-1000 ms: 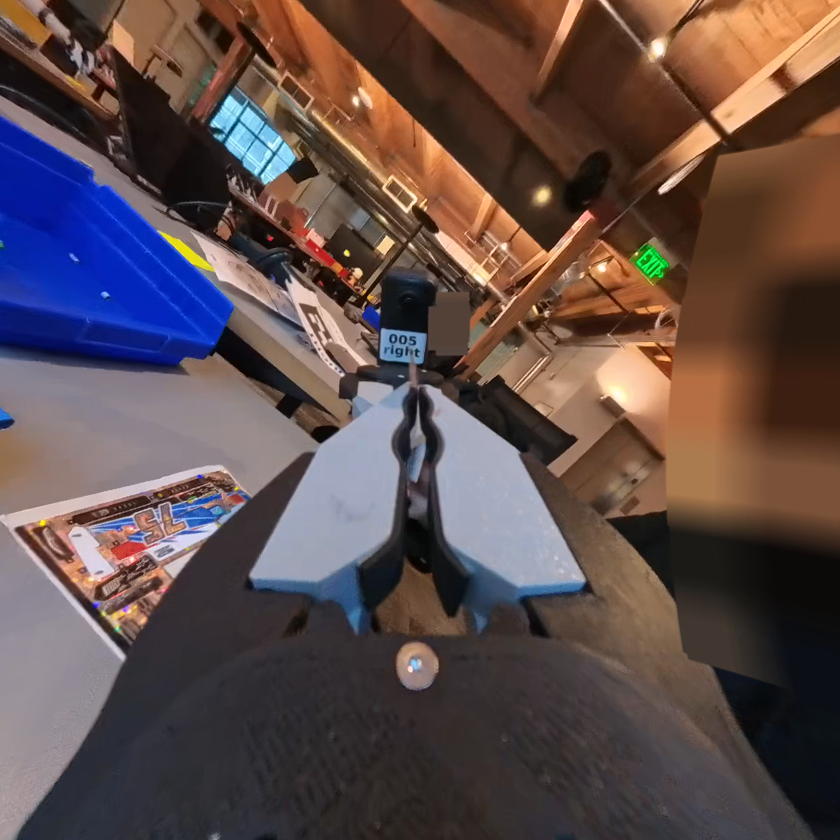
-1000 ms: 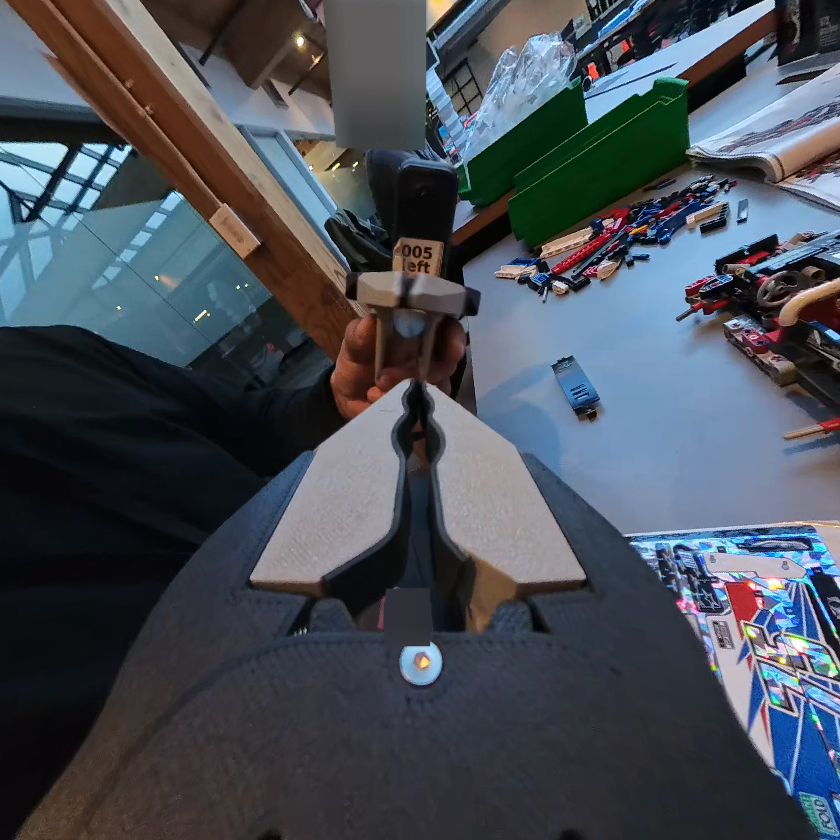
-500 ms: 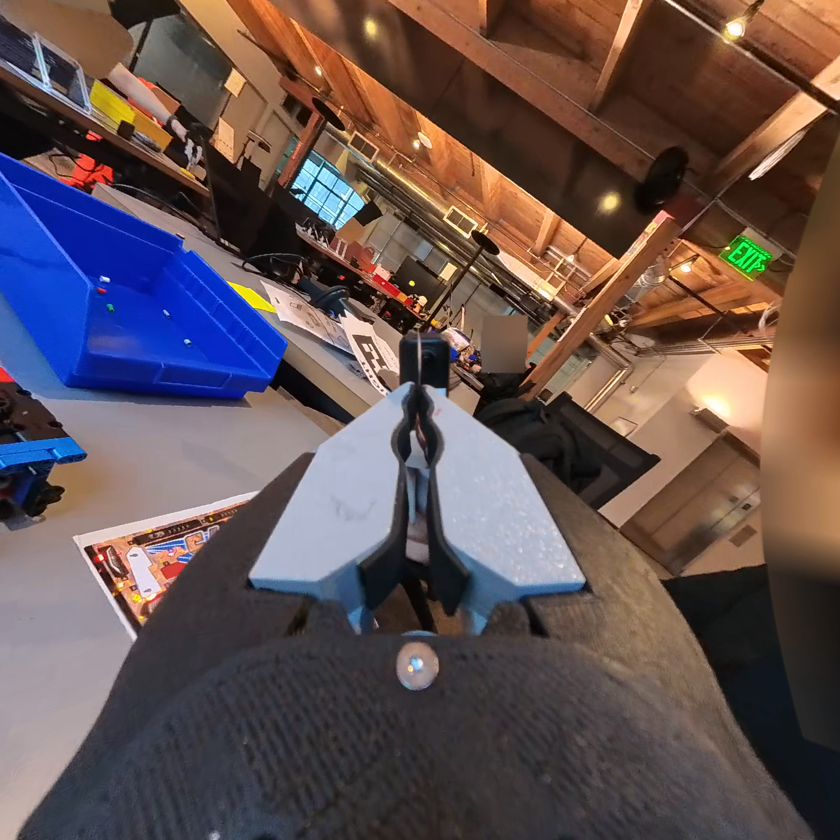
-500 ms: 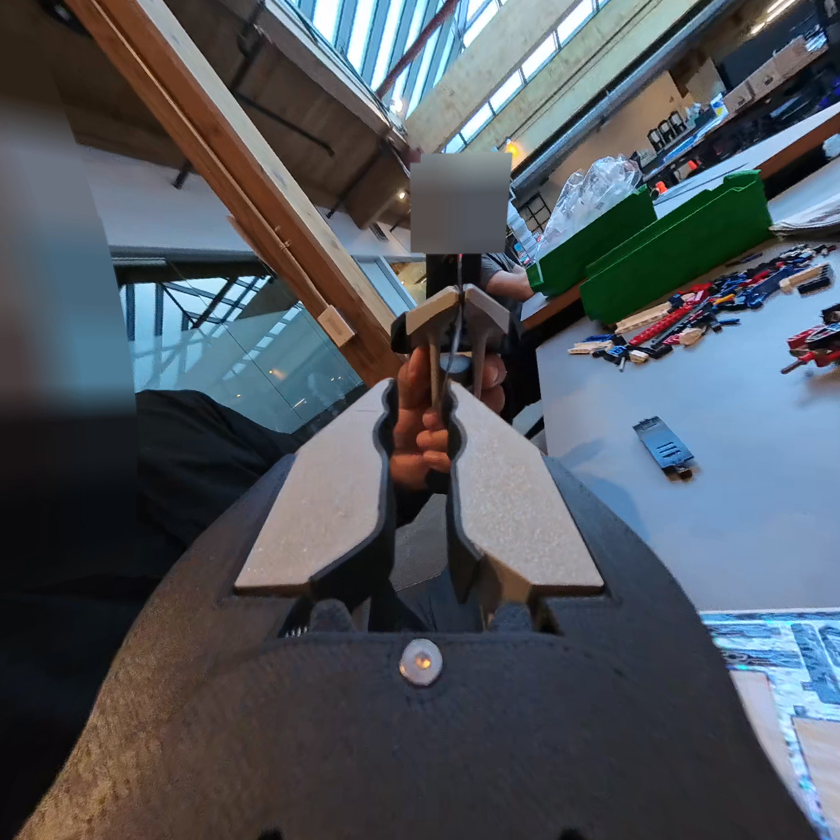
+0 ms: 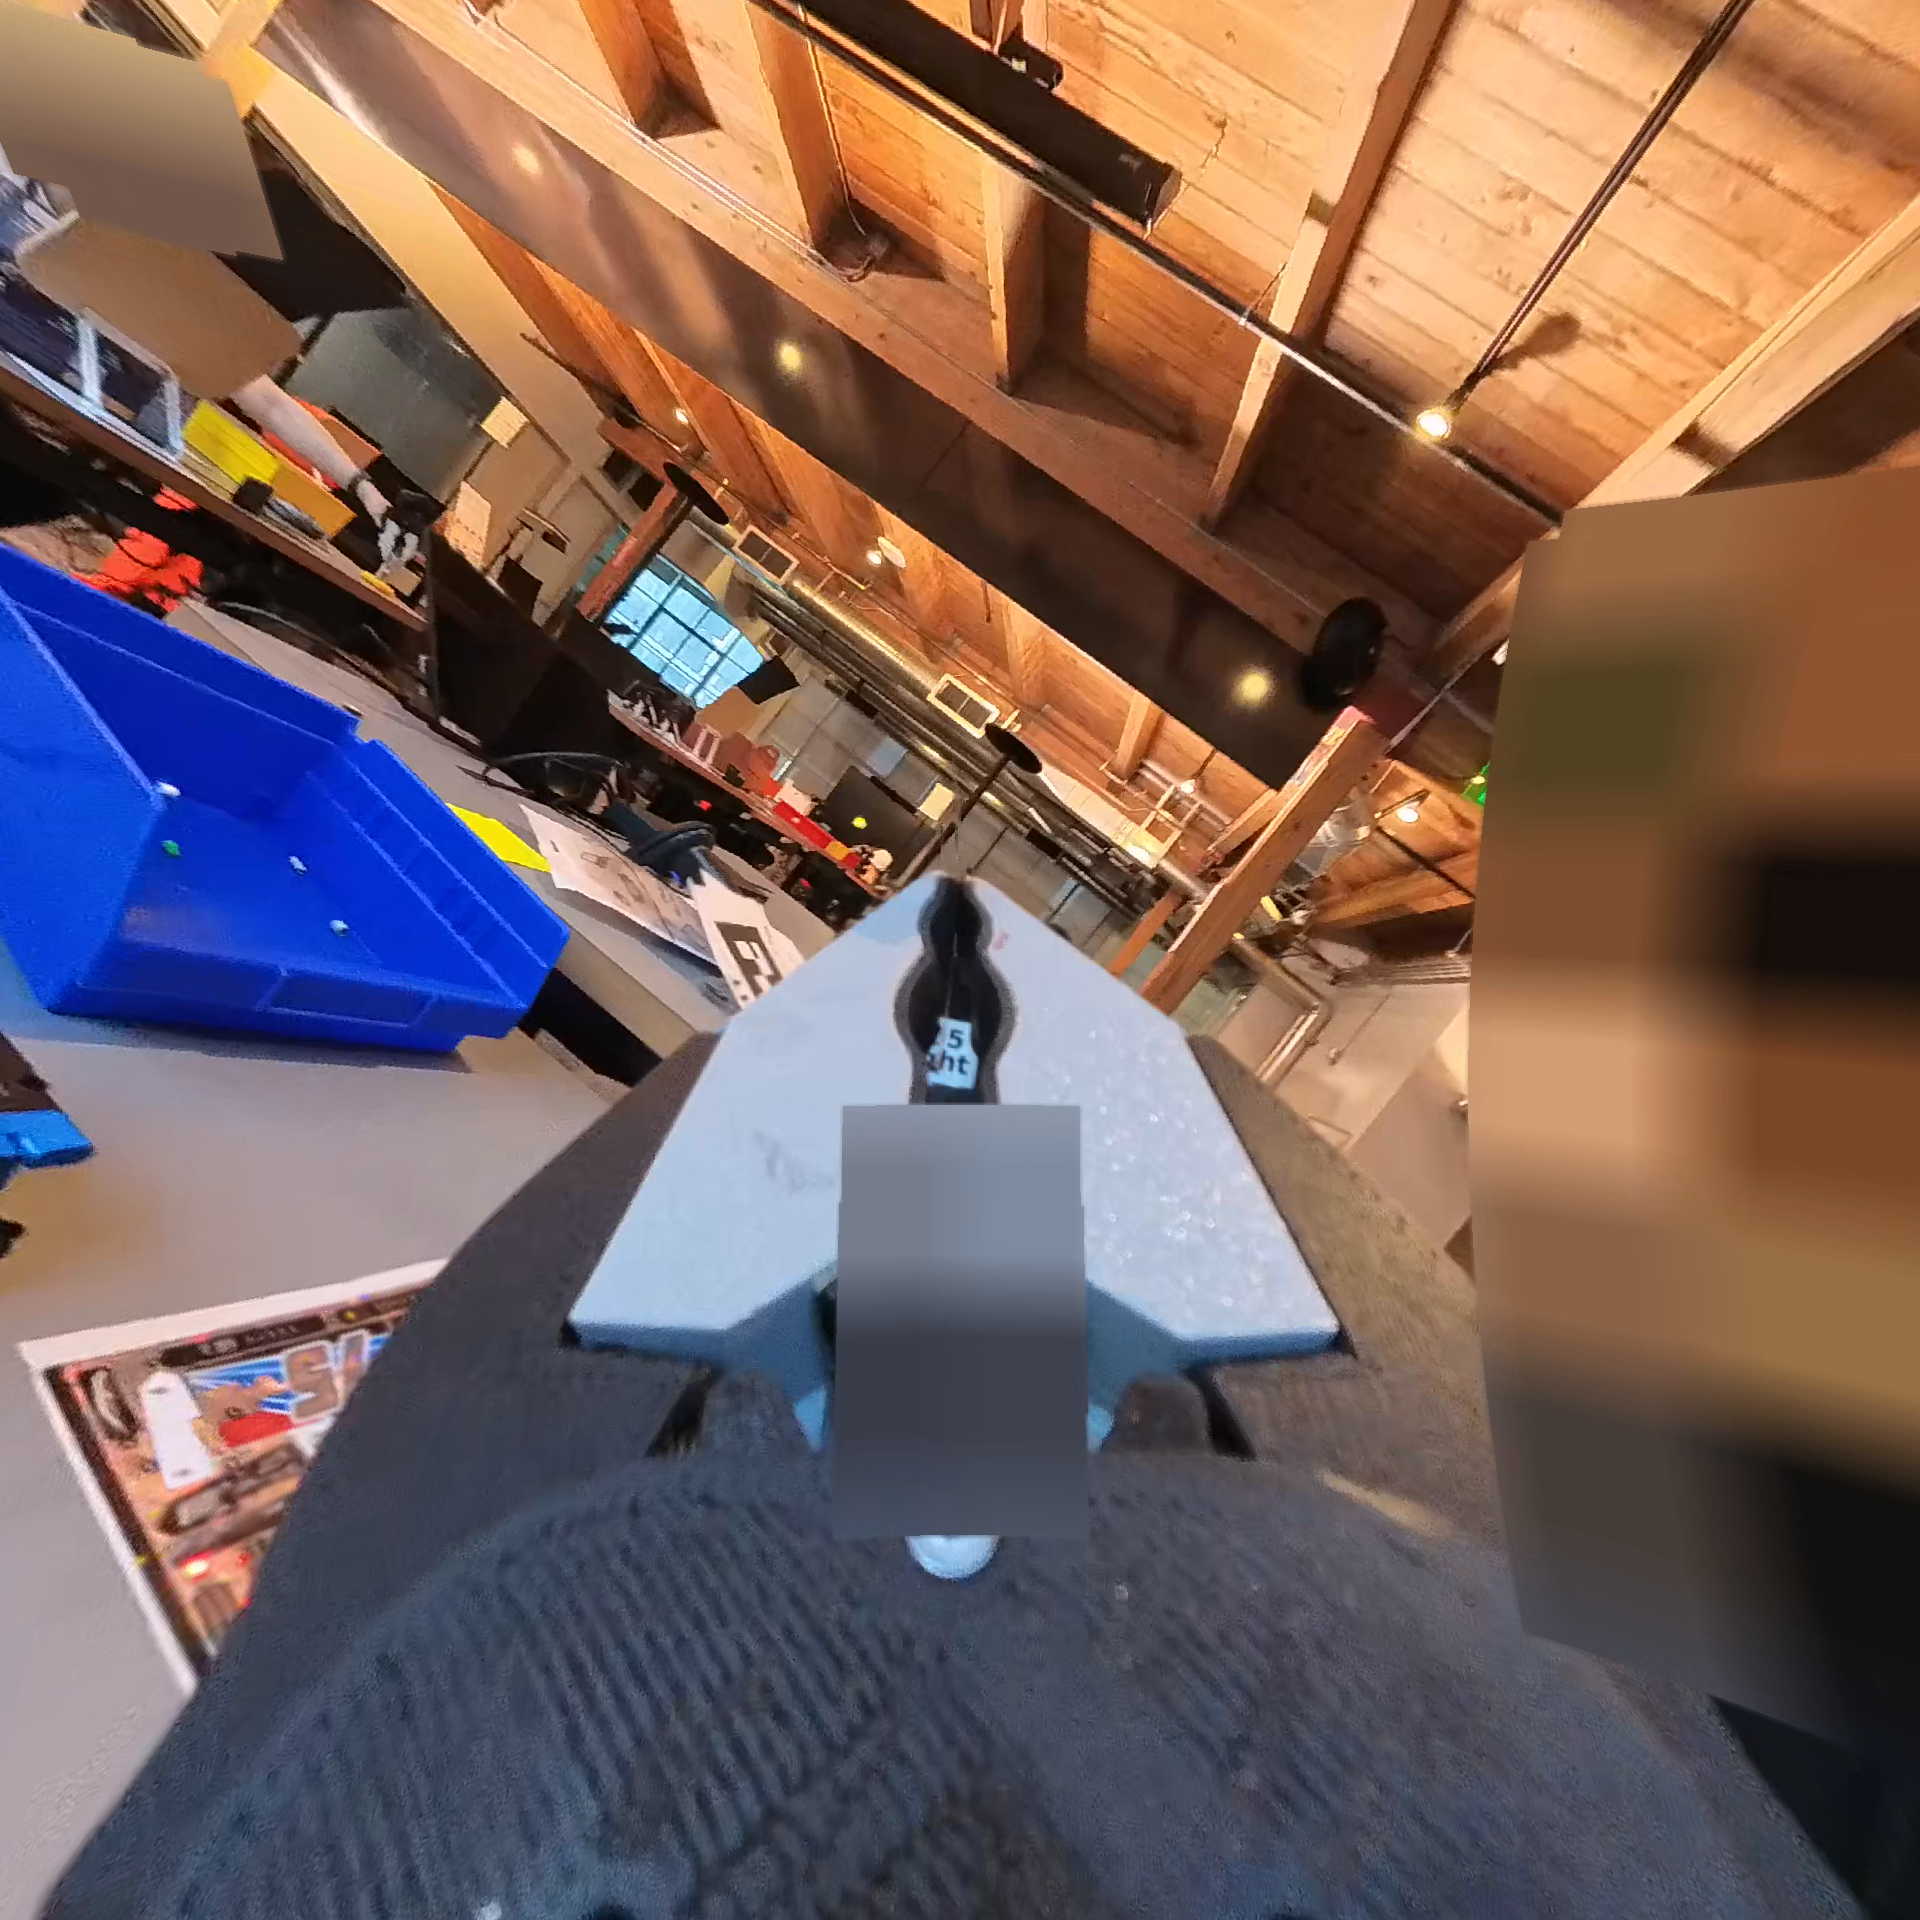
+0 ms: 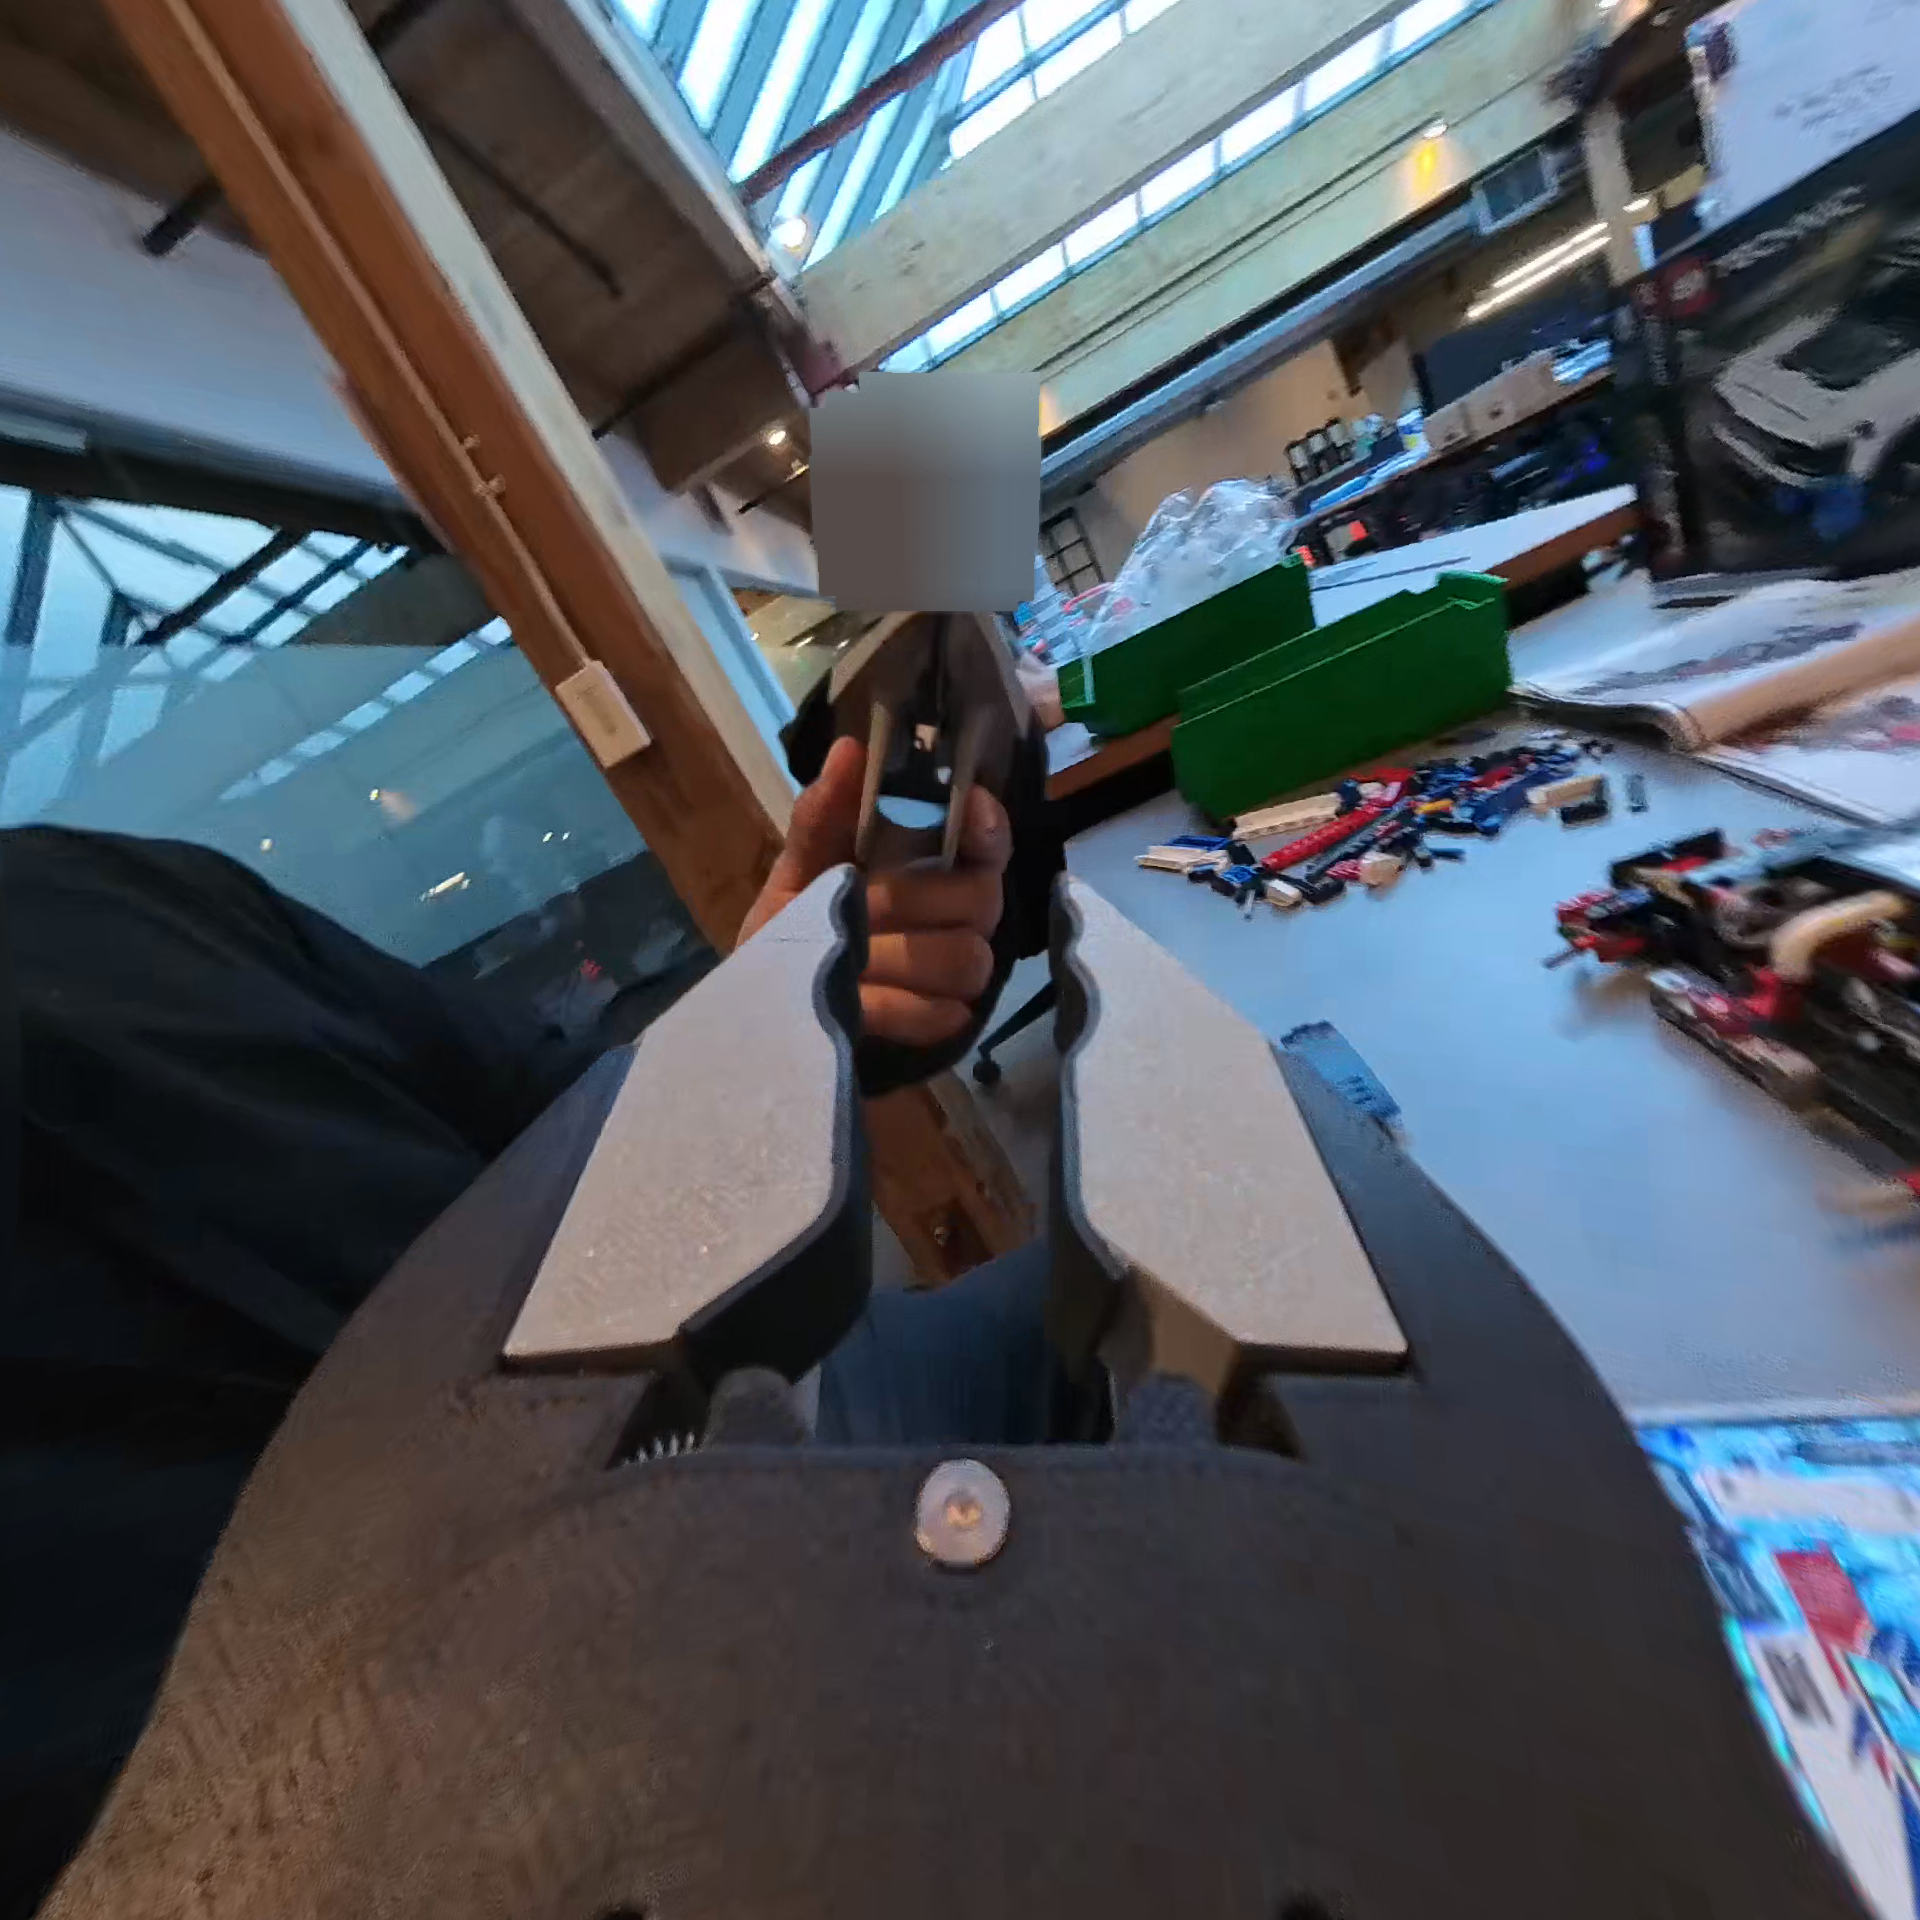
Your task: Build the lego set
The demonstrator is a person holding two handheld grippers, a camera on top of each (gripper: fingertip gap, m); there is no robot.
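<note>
Fingers of the left hand-held gripper (image 5: 954, 894) pressed together, empty; right hand-held gripper (image 6: 956, 904) wide apart, empty.

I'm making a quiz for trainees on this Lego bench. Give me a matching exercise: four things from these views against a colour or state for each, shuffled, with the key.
Things:
1. left gripper
2. right gripper
3. storage bin in the left wrist view
4. two bins in the right wrist view

Colour or state:
A. green
B. fingers wide apart
C. blue
D. fingers closed together

Pairs: 1-D, 2-B, 3-C, 4-A
</note>
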